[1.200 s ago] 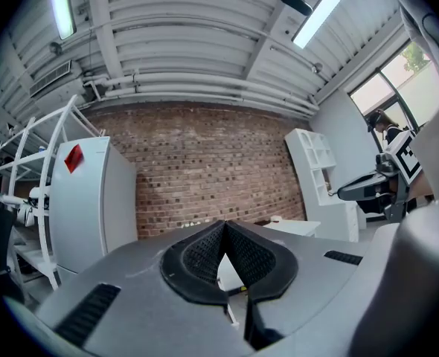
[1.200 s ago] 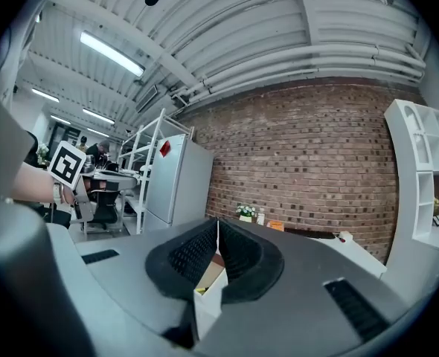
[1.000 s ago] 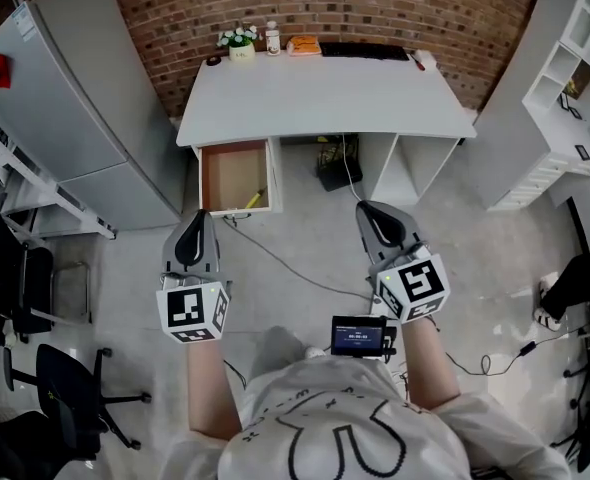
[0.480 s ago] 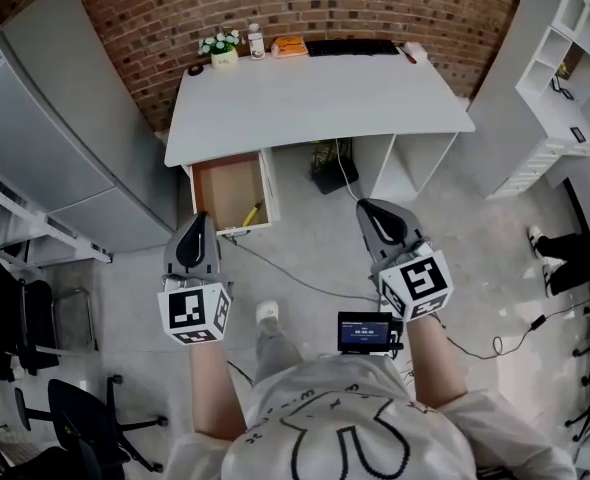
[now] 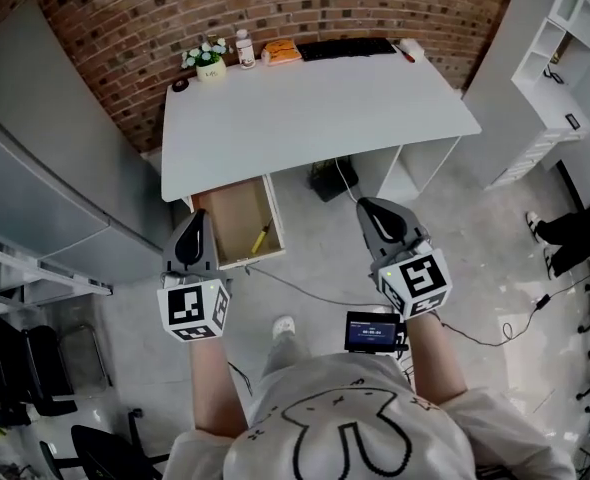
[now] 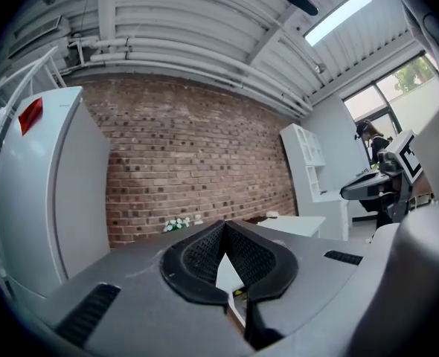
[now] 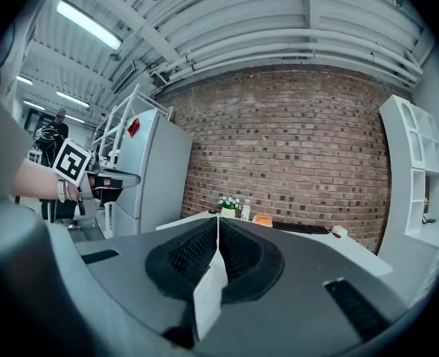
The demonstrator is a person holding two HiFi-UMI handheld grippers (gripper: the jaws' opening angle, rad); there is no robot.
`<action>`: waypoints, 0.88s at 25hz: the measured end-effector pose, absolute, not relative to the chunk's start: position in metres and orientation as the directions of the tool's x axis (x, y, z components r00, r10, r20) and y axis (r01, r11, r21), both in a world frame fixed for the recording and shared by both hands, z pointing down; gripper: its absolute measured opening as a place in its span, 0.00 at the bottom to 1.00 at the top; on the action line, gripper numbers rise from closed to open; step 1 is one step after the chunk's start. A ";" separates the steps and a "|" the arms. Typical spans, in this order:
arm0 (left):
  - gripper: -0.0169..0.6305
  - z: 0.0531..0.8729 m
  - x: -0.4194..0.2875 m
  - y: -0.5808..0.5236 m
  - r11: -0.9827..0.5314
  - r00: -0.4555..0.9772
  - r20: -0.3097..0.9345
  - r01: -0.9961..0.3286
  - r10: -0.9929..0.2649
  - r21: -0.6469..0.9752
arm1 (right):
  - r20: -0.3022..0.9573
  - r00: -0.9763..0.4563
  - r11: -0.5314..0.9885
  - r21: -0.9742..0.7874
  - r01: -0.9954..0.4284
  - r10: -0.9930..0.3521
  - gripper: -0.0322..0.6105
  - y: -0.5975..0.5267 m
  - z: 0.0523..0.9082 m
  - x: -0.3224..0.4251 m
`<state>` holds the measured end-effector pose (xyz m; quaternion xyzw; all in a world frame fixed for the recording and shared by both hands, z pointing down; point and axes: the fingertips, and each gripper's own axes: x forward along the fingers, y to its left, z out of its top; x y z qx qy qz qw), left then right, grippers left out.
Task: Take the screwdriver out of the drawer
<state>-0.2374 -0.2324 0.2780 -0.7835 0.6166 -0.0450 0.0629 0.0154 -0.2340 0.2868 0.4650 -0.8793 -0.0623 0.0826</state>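
Head view: A white rectangular desk [image 5: 315, 103] is standing against a red brick wall [image 5: 275, 3]. At its left end a shallow wooden drawer [image 5: 207, 230] is standing pulled out toward the person. A yellow-handled screwdriver [image 5: 260, 238] is lying on the drawer floor, in the near right corner, close to the right wall. Its long axis is running diagonally, from near left to far right. Which end is the tip cannot be told. The left gripper [image 5: 197, 214], grey with a marker cube, is hovering just beside the drawer's near left corner. The right gripper [image 5: 371, 208] is hanging well to the right, over the bare floor.

Left gripper view: The left gripper [image 6: 225, 225] is pointing level at the brick wall [image 6: 190, 162]. Its ribbed black pads are meeting at the tips, gripping nothing.

Right gripper view: The right gripper [image 7: 218, 222] is facing the desk [image 7: 353, 251] and wall [image 7: 301, 147]. Its pads are likewise pressing together at the tips, with nothing between them.
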 end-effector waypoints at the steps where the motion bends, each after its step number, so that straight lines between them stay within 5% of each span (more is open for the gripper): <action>1: 0.05 0.280 -0.245 -0.244 -0.239 0.243 -0.004 -0.959 -0.970 -0.149 | 0.093 -0.545 0.553 0.188 -0.812 -0.833 0.08 -0.243 0.288 0.009; 22: 0.05 0.343 -0.286 -0.401 -0.468 0.453 0.148 -0.880 -0.879 -0.084 | 0.215 -0.288 0.313 0.090 -0.946 -0.933 0.08 -0.333 0.344 -0.016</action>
